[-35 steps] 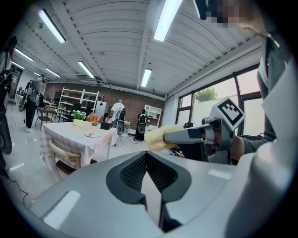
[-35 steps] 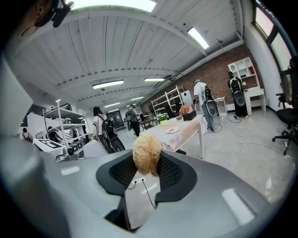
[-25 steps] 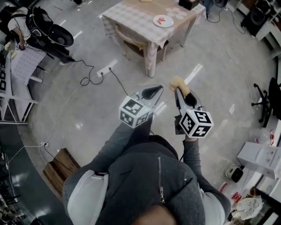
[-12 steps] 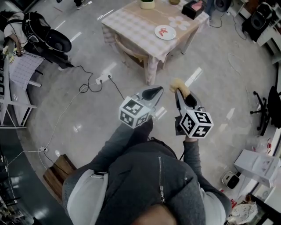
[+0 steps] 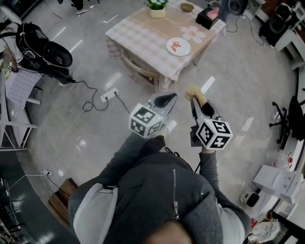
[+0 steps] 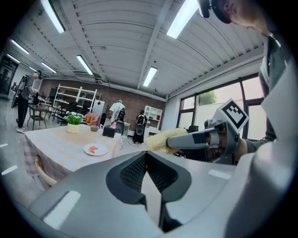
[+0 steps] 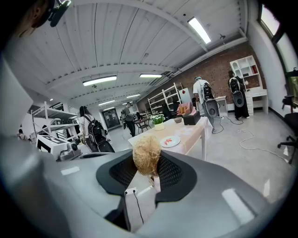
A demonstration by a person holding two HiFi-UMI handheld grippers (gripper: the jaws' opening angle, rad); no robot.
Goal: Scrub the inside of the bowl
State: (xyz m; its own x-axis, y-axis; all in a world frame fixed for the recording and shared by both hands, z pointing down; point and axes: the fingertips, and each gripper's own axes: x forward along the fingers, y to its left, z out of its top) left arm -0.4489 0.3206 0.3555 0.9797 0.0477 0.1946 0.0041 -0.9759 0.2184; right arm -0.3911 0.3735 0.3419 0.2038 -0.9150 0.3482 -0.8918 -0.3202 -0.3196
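Head view: small brown bowl point(image 5: 187, 7) sitting at far end of checked-cloth table point(image 5: 143, 33), well ahead of both grippers; right gripper point(image 5: 196, 98) looking slightly nearer.
Left gripper view: left gripper point(image 6: 145, 155) jaws pressing together, holding nothing.
Right gripper view: jaws clamping pale yellow fibrous scrubber point(image 7: 146, 159), pointing toward table.

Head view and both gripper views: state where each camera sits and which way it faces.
Head view: on the person's head, facing steeply down; shows grey jacket, left gripper, right gripper clamping a straw-coloured fibrous scrubber.
Left gripper view: on that gripper, along its shut empty jaws; right gripper and jacket at right.
Right gripper view: on that gripper, along jaws gripping the scrubber.
Shared: all face the checked-cloth table bearing a white round plate.
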